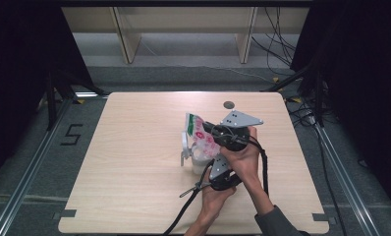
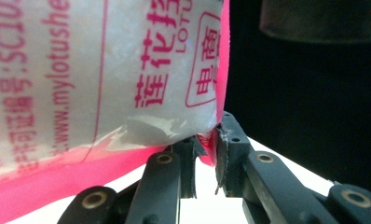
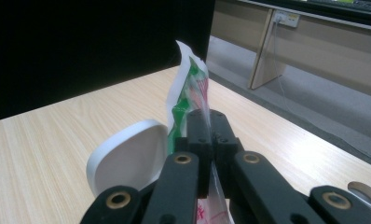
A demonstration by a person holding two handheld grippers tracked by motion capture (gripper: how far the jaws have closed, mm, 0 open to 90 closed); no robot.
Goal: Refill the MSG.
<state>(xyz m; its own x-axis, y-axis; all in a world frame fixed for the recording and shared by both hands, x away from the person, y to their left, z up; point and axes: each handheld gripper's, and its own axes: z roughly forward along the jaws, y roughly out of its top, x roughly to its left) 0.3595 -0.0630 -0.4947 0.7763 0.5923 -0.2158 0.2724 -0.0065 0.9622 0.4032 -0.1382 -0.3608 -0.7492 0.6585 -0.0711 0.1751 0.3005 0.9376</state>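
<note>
Two claws share one thin pink-and-white printed plastic pouch (image 1: 202, 135) above the desk (image 1: 134, 172). Left claw (image 2: 204, 140) pinches only its bottom corner, right claw (image 3: 207, 140) is clenched on the top edge. Uneven pull could tear the film or slip the corner, spilling beside the white lidded container (image 3: 127, 156).

A: What's around me right now?

B: I'm at a pale wood-grain surface (image 1: 134, 187) with rounded corners and a round grommet hole (image 1: 228, 104) near its far edge. Grey carpet floor (image 1: 183, 73) runs beyond it.

A: And further back?

B: Light wooden furniture legs (image 1: 127, 42) stand along the far wall, black cables (image 1: 277, 44) trailing beside them. Dark curtains (image 1: 26, 73) hang on both sides. A metal rail (image 1: 31, 167) crosses the floor at my left, next to a marked "5" (image 1: 71, 134).
</note>
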